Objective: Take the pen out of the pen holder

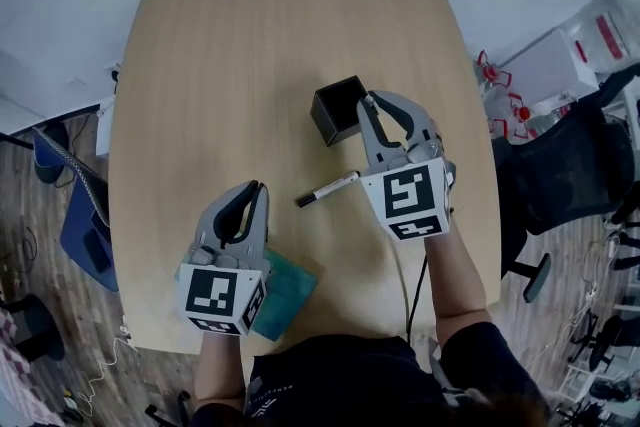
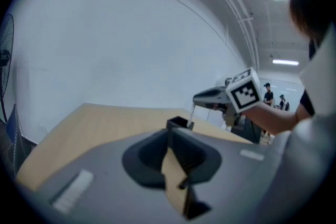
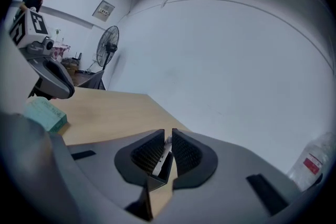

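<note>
The black square pen holder (image 1: 338,109) stands near the middle of the wooden table (image 1: 250,55). My right gripper (image 1: 366,101) hovers at the holder's right rim, shut on a thin white pen (image 2: 192,111) that hangs tip-down just above the holder (image 2: 177,123). A pale part of that pen (image 3: 164,156) shows between the ribbed pads. A second pen (image 1: 327,189), white with a black cap, lies flat on the table between the two grippers. My left gripper (image 1: 258,187) is nearer the front edge, jaws together and empty.
A teal box (image 1: 288,287) lies at the table's front edge under the left gripper, also seen as a teal box (image 3: 46,113). A black office chair (image 1: 590,175) and clutter stand right of the table. A floor fan (image 3: 107,44) stands by the wall.
</note>
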`<state>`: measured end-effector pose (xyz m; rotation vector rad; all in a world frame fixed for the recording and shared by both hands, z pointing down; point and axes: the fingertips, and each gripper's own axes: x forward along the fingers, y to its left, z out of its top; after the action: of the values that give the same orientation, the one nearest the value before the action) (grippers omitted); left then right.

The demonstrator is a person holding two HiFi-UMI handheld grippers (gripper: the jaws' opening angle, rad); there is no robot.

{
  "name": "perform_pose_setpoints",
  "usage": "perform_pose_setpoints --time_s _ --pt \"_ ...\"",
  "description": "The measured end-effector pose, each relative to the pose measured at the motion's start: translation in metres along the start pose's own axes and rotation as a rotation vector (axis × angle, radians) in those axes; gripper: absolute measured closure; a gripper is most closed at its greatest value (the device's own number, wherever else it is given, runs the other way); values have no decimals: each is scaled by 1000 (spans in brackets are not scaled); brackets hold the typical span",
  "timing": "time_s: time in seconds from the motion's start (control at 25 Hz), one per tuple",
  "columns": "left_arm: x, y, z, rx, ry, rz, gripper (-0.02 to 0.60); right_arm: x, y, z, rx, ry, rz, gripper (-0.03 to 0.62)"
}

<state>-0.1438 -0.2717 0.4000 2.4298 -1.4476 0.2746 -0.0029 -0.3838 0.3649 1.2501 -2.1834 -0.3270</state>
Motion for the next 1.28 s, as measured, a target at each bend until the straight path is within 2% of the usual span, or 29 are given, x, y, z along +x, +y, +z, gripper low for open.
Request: perform_pose_setpoints --time_s 0.48,0.68,0.92,1.28 --pt "-43 -27 29 58 -66 58 551 -79 -5 24 32 -99 -41 556" --pt "-54 -44 35 84 -87 61 551 -103 5 26 43 -122 -20 556" --pt "-68 -51 32 96 -96 90 551 -127 23 15 58 -119 2 556" --pt "-90 -48 12 61 -84 128 551 -155 46 -8 136 -94 22 557"
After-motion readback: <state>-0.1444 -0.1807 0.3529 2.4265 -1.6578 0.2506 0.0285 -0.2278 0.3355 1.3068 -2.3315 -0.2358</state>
